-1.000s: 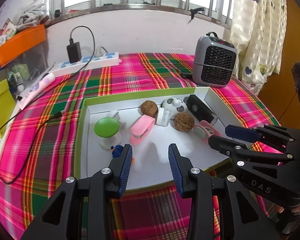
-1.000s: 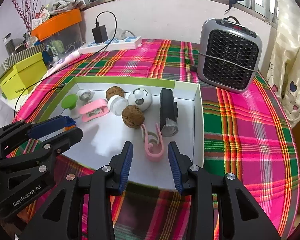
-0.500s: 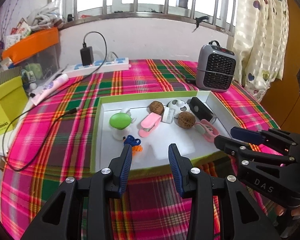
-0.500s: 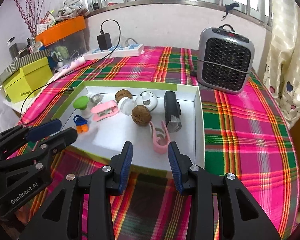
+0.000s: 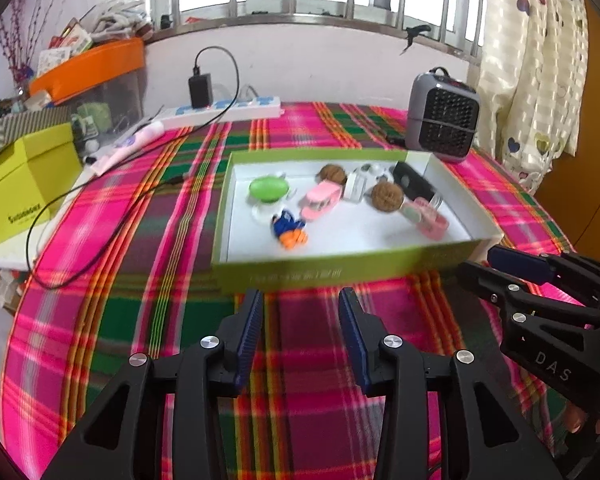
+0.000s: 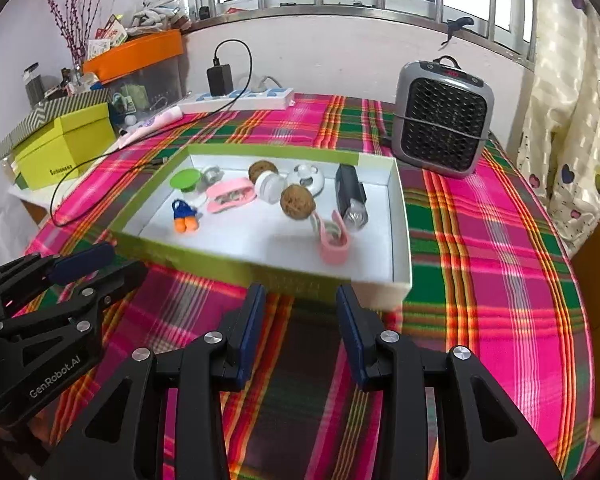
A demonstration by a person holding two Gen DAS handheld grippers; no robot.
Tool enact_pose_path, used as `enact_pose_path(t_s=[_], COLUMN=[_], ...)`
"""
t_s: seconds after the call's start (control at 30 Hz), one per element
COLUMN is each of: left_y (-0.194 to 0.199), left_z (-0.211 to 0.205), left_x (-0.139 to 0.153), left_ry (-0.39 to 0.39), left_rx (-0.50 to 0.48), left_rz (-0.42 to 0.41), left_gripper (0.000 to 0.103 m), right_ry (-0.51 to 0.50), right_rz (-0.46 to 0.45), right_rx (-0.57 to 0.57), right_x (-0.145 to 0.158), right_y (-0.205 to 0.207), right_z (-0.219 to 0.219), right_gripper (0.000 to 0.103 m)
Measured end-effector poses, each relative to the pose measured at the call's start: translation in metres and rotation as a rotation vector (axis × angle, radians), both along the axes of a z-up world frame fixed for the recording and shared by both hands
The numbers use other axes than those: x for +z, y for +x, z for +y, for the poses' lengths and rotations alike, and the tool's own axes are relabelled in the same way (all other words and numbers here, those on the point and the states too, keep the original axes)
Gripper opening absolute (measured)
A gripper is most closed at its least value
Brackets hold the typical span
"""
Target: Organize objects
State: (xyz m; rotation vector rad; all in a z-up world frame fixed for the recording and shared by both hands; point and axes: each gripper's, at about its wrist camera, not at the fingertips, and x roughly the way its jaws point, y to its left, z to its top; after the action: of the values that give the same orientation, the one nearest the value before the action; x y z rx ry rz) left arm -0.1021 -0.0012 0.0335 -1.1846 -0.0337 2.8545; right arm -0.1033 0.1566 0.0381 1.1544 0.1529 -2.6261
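Left gripper: jaws standing apart, gripping nothing, hovering over the plaid-covered worktop just short of the near wall of the green-rimmed tray.

Right gripper: jaws likewise spread, nothing between them, hanging over the cloth in front of the tray's near right corner. Each gripper is showing at the edge of the other's view.

All small items are lying inside the tray, on its white floor:
- blue-and-orange piece, nearest the front left
- green-topped item, behind it
- pink clip, toward the middle
- two brown walnut-like balls: one central, one toward the back
- round white piece, at the back
- black device, lying lengthwise along the right side
- pink curved holder, in front of the black device, touching it or nearly so; contact is not resolving.

Outside the tray: grey heater sitting at the back right; white power strip with a black adapter lying along the wall; yellow-green box at the left edge.
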Motion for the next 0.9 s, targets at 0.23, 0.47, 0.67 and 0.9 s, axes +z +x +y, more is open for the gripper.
enact_pose_path(t_s=[0.23,0.47,0.67,0.9], left_y=[0.014,0.017,0.014,0.012], left_z=[0.000,0.001,0.000,0.006], left_x=[-0.013,-0.021,-0.026,-0.026], left_ry=[-0.018,-0.026,-0.016,-0.043], left_rx=[0.015,0.026,0.034,0.026], left_rz=[-0.030,-0.063,-0.091,-0.098], left_gripper=[0.039,0.039,0.039,0.049], right_ry=[0.022,0.035,0.036,0.024], right_rz=[-0.028,-0.050,-0.060,-0.072], right_rx=[-0.034,-0.061,-0.067,-0.103], right_x=[-0.016,-0.025,-0.029,-0.030], right_y=[0.013,0.017,0.016,0.009], right_z=[0.004,0.010,0.011,0.019], right_gripper=[0.038,0.038,0.038,0.060])
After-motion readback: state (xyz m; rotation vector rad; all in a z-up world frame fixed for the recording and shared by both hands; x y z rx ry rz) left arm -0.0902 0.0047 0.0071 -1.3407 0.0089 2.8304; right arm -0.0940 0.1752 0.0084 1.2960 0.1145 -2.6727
